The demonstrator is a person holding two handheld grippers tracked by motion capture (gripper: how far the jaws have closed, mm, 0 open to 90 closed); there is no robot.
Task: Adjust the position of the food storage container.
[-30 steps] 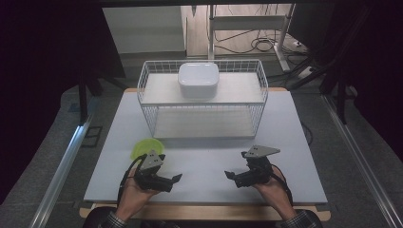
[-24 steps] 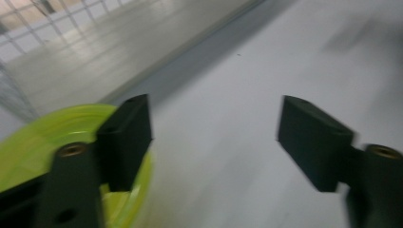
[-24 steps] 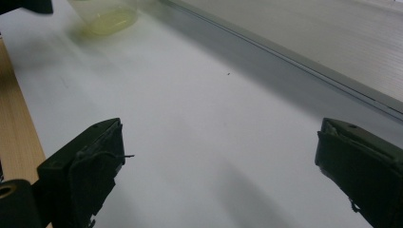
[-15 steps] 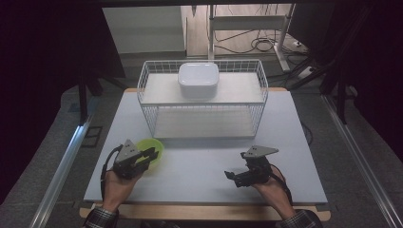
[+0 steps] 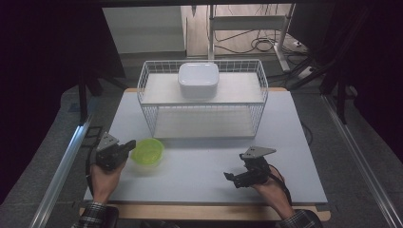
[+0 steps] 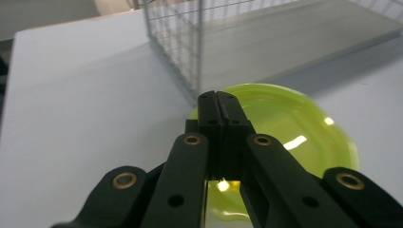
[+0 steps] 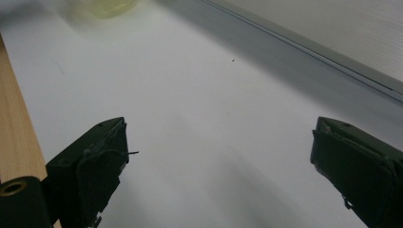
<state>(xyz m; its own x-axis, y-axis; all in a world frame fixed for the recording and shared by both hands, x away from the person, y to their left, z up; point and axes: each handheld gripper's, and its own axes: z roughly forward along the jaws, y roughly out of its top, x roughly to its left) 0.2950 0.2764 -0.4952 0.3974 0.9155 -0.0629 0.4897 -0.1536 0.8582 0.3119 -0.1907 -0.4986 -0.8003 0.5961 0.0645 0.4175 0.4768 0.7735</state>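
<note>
Pinching the near rim of the yellow-green plastic bowl (image 6: 285, 137), the left gripper (image 6: 219, 102) has its two black jaws brought together, with only the thin wall of the bowl between the pads; the jaws have just been closing on it. In the left gripper view the closed tips sit right over the bowl's edge, and the bowl's glossy inside spreads out past them to the right. From the high view the left gripper (image 5: 127, 147) points to the right at the bowl (image 5: 148, 152), which rests on the white table (image 5: 199, 161) near its left side, just in front of the left end of the white wire rack (image 5: 203, 102). The person's left hand (image 5: 107, 175) grips the tool from below, the sleeve showing at the bottom edge.

The right gripper (image 7: 218, 161) has its jaws wide apart with bare tabletop between them and nothing in their reach. In the high view the right gripper (image 5: 231, 177) lies low over the table near the front edge, well apart from the bowl and pointing left, held by the right hand (image 5: 271, 187).

On the upper shelf of the wire rack stands a white square dish (image 5: 198, 80), near the middle; the lower shelf sits beneath it
</note>
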